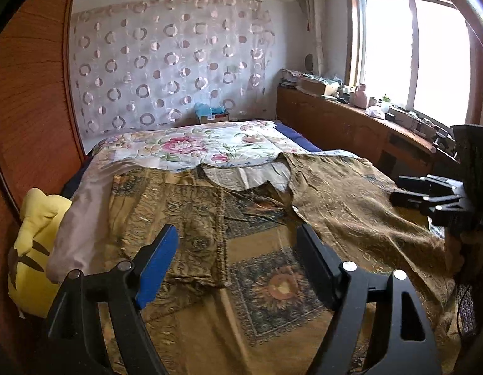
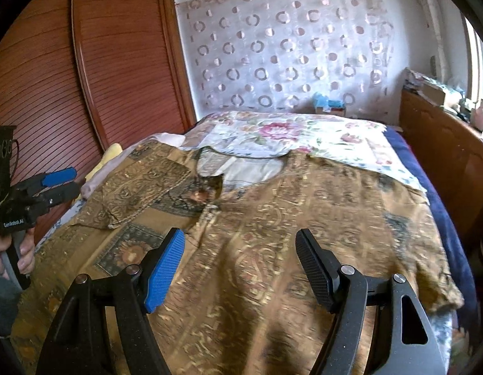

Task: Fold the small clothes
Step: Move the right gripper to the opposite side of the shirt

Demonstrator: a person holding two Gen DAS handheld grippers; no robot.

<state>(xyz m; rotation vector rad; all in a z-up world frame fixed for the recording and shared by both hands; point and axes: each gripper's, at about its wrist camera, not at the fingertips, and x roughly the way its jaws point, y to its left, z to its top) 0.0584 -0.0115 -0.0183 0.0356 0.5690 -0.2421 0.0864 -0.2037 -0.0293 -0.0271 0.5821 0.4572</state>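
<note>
A brown patterned top (image 1: 341, 200) lies spread flat on the bed (image 1: 191, 143), covering its near half from the left edge almost to the right edge, neckline toward the far end. Its left sleeve (image 1: 166, 218) is folded inward over the body. The left gripper (image 1: 238, 250) hovers above the folded sleeve with jaws wide and nothing between them. The right gripper (image 2: 240, 253) hangs over the top's right half, jaws wide and empty. A yellow plush toy (image 1: 32, 250) sits at the bed's left edge.

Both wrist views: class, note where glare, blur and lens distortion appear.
Left wrist view: the window is blown out white and the wardrobe bows into a curve. Right wrist view: the brown garment smears with blur near the bottom edge.
</note>
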